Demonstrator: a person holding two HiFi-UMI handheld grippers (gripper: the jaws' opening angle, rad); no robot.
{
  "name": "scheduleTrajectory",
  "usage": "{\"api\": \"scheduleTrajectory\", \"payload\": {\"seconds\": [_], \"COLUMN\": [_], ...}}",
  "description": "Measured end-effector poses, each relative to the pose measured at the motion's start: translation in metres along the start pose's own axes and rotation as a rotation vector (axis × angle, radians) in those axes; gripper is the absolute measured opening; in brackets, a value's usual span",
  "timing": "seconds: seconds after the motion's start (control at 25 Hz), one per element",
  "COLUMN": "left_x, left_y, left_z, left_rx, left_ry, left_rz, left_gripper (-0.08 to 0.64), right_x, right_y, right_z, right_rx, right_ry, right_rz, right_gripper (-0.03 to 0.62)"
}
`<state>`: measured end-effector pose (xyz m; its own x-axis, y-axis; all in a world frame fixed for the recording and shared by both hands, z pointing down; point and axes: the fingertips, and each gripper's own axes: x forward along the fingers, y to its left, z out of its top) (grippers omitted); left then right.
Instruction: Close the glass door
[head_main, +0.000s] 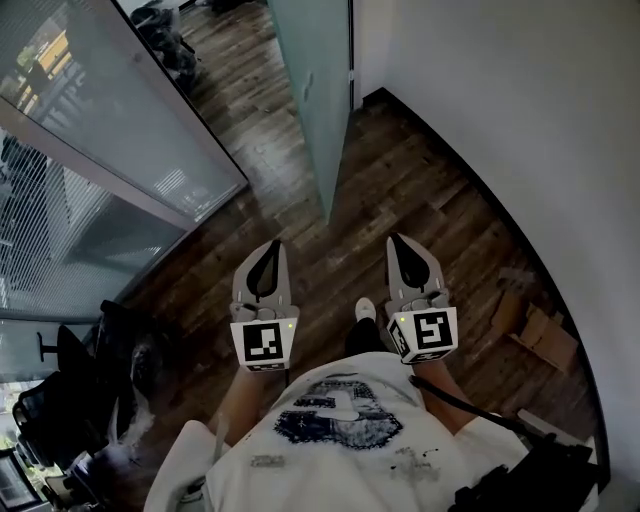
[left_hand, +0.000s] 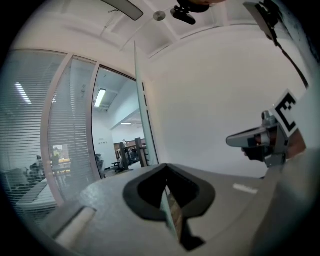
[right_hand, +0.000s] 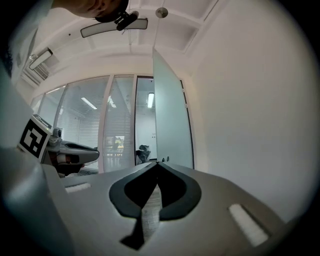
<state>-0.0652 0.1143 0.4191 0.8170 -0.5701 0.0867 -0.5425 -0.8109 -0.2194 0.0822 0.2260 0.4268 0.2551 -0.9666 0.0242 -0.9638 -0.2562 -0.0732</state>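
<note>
The frosted glass door (head_main: 315, 90) stands open ahead of me, its edge turned toward me and its hinge side by the white wall. In the left gripper view the glass door (left_hand: 141, 110) shows edge-on; in the right gripper view the glass door (right_hand: 171, 125) shows as a broad pale panel. My left gripper (head_main: 272, 246) and right gripper (head_main: 402, 241) are held side by side, pointing level at the door and well short of it. Both are shut with nothing between the jaws. The left gripper (left_hand: 166, 166) and right gripper (right_hand: 158, 163) each show their tips meeting.
A glass partition with blinds (head_main: 90, 140) runs along the left. A white wall (head_main: 520, 120) curves along the right. Cardboard scraps (head_main: 535, 335) lie on the wooden floor (head_main: 420, 190) at right. A dark office chair (head_main: 70, 400) stands at lower left.
</note>
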Motion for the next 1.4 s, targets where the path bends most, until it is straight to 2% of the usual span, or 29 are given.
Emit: {"api": "scheduleTrajectory", "payload": {"seconds": [0.4,0.76,1.08,1.4], "left_x": [0.077,0.090,0.107,0.158], "left_y": [-0.018,-0.006,0.020,0.067], "left_z": [0.022,0.011,-0.003,-0.008], "left_rx": [0.012,0.030,0.009,-0.010], "left_ry": [0.035,0.076,0.097,0.069], "left_rz": [0.058,0.161,0.214,0.254], "left_gripper": [0.002,0.002,0.002,0.002], "right_x": [0.068,0.103,0.142,0.207], "right_y": [-0.054,-0.067,-0.061,-0.060], "right_z": [0.005,-0.006,-0.018,-0.017], "right_rx": [0.033,0.082,0.077,0.022], "right_ry": [-0.007,0.018,0.048,0.074], "right_rz": [0.111,0.197,0.248,0.281], "right_gripper": [0.006,0.006,0.006,0.006]}}
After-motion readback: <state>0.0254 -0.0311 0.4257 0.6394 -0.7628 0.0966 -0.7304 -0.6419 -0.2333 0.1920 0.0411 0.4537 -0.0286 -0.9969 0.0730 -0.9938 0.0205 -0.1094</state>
